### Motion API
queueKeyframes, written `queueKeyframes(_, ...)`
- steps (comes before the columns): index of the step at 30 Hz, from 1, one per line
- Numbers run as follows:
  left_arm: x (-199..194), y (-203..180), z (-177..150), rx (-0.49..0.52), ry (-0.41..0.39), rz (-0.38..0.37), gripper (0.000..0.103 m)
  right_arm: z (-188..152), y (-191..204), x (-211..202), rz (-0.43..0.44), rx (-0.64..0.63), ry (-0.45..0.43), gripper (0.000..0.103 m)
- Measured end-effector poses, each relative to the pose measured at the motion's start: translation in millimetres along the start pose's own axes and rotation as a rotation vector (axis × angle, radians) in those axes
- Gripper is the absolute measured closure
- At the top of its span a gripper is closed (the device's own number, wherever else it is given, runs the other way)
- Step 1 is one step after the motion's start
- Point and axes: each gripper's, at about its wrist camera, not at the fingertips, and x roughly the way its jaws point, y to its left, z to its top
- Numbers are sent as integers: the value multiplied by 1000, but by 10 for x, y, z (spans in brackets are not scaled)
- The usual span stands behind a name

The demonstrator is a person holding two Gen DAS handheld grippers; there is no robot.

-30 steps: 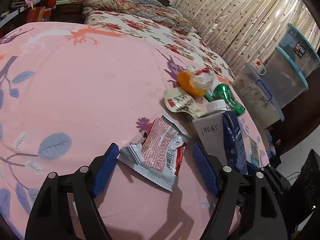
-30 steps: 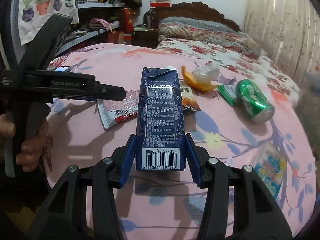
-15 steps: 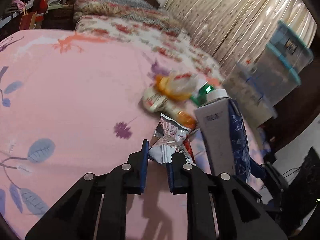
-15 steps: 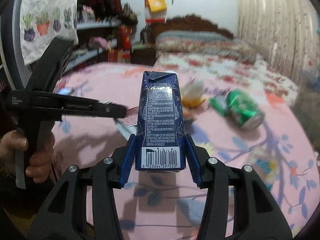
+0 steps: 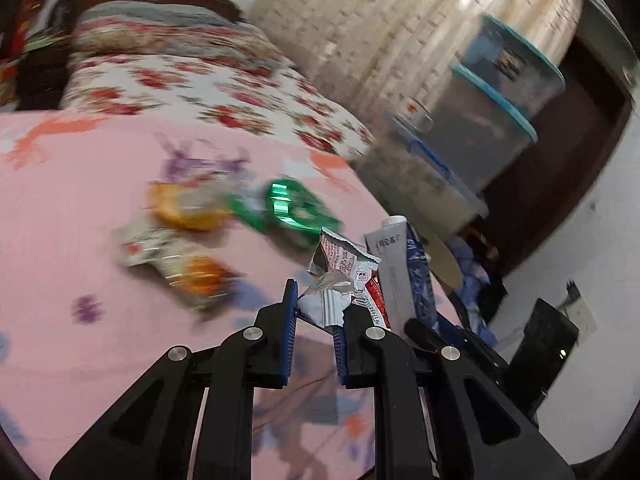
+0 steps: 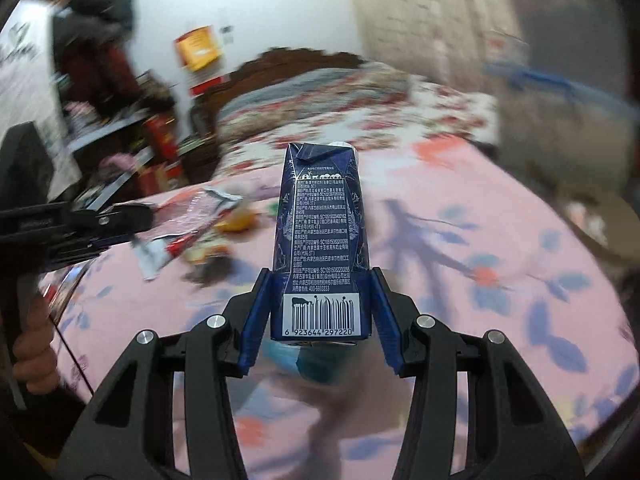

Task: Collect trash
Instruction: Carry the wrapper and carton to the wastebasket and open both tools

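My left gripper (image 5: 316, 308) is shut on a crumpled red-and-silver snack wrapper (image 5: 340, 280), lifted off the pink bedspread (image 5: 80, 208). In the right wrist view that wrapper (image 6: 188, 224) hangs from the left gripper at the left. My right gripper (image 6: 320, 312) is shut on a dark blue milk carton (image 6: 320, 240), held upright with its barcode toward the camera. The same carton (image 5: 404, 276) shows just right of the wrapper in the left wrist view. A green can (image 5: 296, 208), an orange peel (image 5: 184, 208) and another wrapper (image 5: 176, 260) lie blurred on the bedspread.
Stacked clear storage boxes with blue lids (image 5: 488, 120) stand beside the bed at the right, before a striped curtain (image 5: 380, 32). A floral quilt (image 5: 200, 88) and dark headboard (image 6: 296, 60) lie behind. A person's hand (image 6: 32, 352) grips the left tool's handle. Cluttered shelves (image 6: 104, 92) stand at the left.
The left gripper closed on the snack wrapper and lifted it off the bedspread. Both grippers swung to the right with their loads; the carton stayed gripped.
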Motion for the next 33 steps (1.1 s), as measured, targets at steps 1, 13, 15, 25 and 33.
queueKeyframes(1, 120, -138, 23, 27, 16, -14, 88, -4, -124, -26, -22, 23, 1, 53)
queueKeyframes(13, 1759, -1203, 119, 174, 268, -90, 88, -84, -1549, -174, -74, 331, 39, 53)
queueKeyframes(15, 1934, -1326, 170, 173, 283, -111, 88, 20, -1760, -294, -104, 352, -15, 53)
queueKeyframes(25, 3174, -2395, 623, 191, 341, -209, 88, 419, -2890, -381, -253, 508, -121, 53)
queueKeyframes(33, 3957, -2714, 693, 174, 361, -128, 56, 485, -3530, -65, -270, 618, -61, 47)
